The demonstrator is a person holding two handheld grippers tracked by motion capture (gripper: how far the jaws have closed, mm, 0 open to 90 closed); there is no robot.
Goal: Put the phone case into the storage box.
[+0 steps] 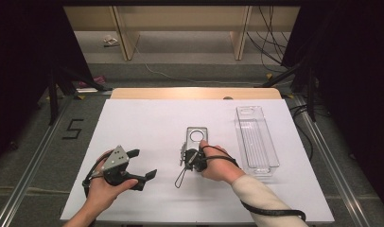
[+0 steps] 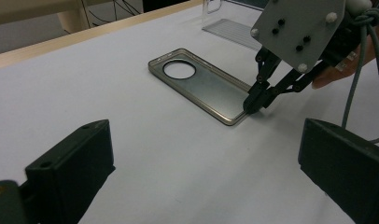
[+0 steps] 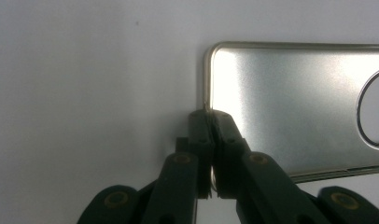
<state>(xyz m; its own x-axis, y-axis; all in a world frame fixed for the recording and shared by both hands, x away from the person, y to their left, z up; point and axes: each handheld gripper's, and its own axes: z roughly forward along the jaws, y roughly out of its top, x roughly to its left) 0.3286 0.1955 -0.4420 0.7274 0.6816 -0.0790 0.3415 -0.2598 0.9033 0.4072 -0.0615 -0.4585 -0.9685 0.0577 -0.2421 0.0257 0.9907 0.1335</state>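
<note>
Lying flat on the white bench, the phone case runs its long axis near to far, camera hole at the far end, slightly right of the bench's middle. A clear plastic tray stands just to its right, also lengthwise near to far, apart from it. The right tool sits at the case's near short edge, jaws pinched together on that rim, so any lift would probably hinge the case up from its near end. The left tool rests well to the left, jaws spread wide and holding nothing, farther from the case than the right one.
</note>
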